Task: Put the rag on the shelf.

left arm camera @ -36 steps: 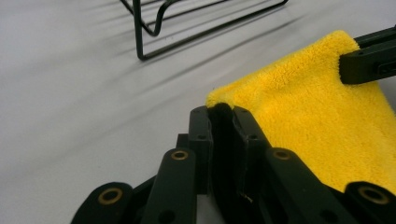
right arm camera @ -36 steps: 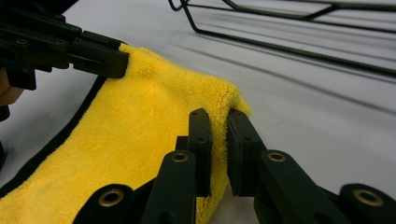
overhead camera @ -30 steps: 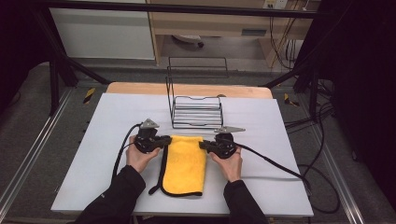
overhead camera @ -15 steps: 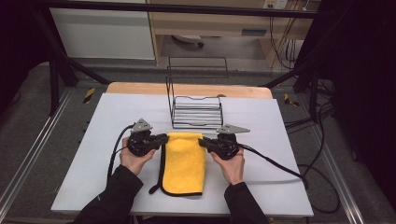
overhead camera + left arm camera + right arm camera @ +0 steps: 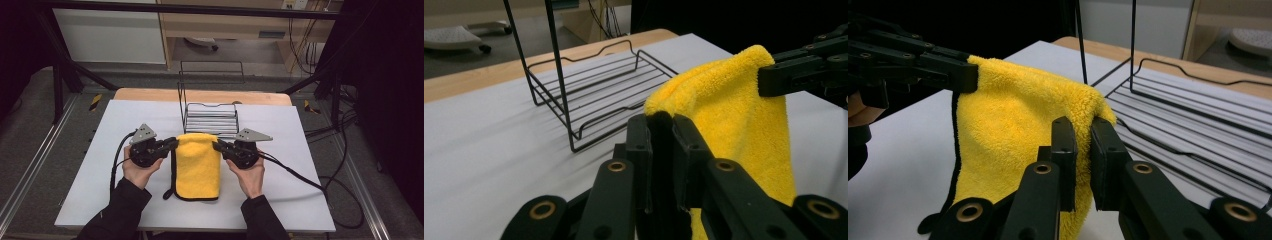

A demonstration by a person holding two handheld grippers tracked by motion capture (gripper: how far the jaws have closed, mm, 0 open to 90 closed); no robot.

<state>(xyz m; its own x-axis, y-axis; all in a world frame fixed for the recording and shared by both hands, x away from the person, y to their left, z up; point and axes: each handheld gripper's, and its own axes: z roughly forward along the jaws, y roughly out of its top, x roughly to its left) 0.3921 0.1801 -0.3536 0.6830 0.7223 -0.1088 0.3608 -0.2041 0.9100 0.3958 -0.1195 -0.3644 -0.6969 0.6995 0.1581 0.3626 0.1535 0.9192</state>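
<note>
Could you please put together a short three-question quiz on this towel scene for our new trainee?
1. True or false: both grippers are shut on the yellow towel.
2. What stands just beyond the towel: A) a wire rack, B) a plastic bucket, C) a stack of plates?
3. Which end of the towel rests on the table, near or far from the person?

Key: 1 true, the left gripper and right gripper pinch its far corners. 2 A, the wire rack. 3 the near end.

left gripper (image 5: 172,145) fingers clamped, right gripper (image 5: 217,145) likewise

yellow cloth (image 5: 198,162) edged black, black wire rack (image 5: 210,116), white table (image 5: 300,150)
</note>
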